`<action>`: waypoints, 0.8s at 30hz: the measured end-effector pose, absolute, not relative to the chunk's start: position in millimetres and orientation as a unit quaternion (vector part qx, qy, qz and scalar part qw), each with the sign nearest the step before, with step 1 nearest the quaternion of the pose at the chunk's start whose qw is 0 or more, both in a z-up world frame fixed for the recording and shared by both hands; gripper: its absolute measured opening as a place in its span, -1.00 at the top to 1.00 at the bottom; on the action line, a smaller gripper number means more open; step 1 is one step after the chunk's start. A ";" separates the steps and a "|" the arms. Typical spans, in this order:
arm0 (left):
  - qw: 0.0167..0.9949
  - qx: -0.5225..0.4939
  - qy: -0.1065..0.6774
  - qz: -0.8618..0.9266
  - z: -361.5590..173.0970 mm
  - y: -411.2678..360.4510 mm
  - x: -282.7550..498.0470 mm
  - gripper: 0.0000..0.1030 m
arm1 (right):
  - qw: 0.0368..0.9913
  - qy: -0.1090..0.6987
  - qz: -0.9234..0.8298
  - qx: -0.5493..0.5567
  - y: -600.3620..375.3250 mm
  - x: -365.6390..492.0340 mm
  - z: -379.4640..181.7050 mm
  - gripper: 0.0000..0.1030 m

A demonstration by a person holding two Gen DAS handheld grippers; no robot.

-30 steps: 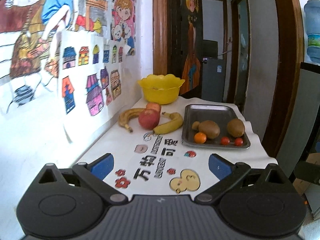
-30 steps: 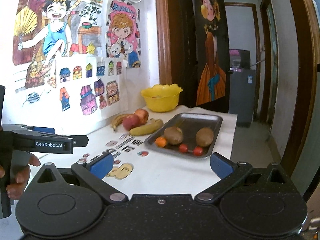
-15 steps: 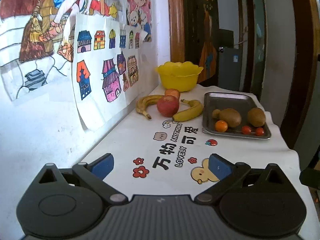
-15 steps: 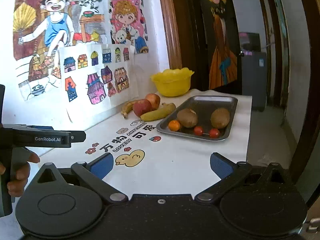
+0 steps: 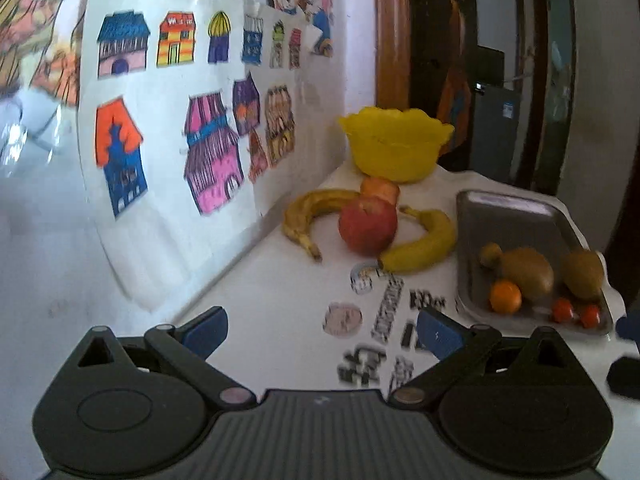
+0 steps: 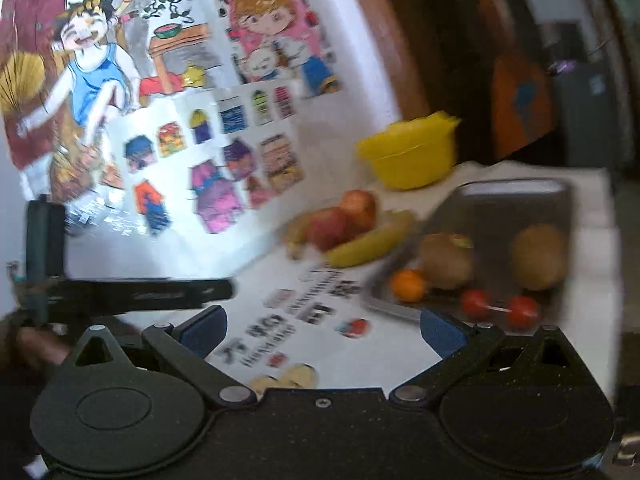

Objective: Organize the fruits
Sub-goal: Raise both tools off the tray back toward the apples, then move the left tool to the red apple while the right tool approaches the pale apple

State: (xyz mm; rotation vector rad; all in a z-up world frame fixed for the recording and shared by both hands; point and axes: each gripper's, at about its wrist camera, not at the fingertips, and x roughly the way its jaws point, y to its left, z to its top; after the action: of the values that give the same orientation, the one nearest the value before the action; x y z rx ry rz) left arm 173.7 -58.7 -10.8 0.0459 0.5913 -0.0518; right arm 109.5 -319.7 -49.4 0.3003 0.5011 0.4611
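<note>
On the white table, two red apples (image 5: 368,230) lie between two bananas (image 5: 424,246), in front of a yellow bowl (image 5: 396,148). A metal tray (image 5: 516,220) to their right holds two kiwis (image 5: 528,272), a small orange (image 5: 506,297) and two cherry tomatoes (image 5: 563,309). My left gripper (image 5: 322,334) is open and empty, short of the apples. My right gripper (image 6: 322,330) is open and empty, short of the tray's (image 6: 520,208) near edge; the apples (image 6: 332,226) and bowl (image 6: 412,158) show beyond. The left gripper's body (image 6: 132,292) shows at its left.
A wall with coloured posters (image 5: 192,132) runs along the table's left side. A wooden door frame (image 5: 392,32) and an open doorway stand behind the bowl. The table top carries printed stickers (image 5: 392,304). The table edge drops off right of the tray.
Both grippers have moved forward toward the fruit, which looks larger now. The right view has tilted and blurred. Both stay open and empty.
</note>
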 end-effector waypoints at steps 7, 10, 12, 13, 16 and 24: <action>0.928 0.024 0.370 -0.016 31.8 -62.5 204.1 -0.99 | 0.899 0.327 0.238 0.170 -319.1 153.0 -8.4 -0.99; 0.919 0.034 0.392 -0.006 45.2 -63.8 217.5 -0.99 | 0.896 0.347 0.230 0.154 -319.1 164.5 13.6 -0.99; 0.913 0.037 0.406 0.008 48.1 -62.8 228.6 -0.99 | 0.895 0.358 0.223 0.146 -319.6 173.8 22.4 -0.99; 0.913 0.038 0.406 0.010 48.1 -61.6 233.6 -0.99 | 0.894 0.363 0.220 0.141 -319.4 179.1 24.7 -0.99; 0.916 0.044 0.399 0.012 43.2 -59.9 250.6 -0.99 | 0.901 0.363 0.202 0.125 -320.8 199.0 27.3 -0.99; 0.916 0.024 0.397 -0.049 21.7 -68.6 303.4 -0.99 | 0.918 0.347 0.137 0.131 -327.5 278.2 37.0 -0.99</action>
State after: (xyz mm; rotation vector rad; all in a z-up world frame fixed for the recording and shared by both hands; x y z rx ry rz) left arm 303.4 -68.6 21.7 0.0485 0.8172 -0.1015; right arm 278.2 -327.5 37.0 0.2685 0.7144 0.2807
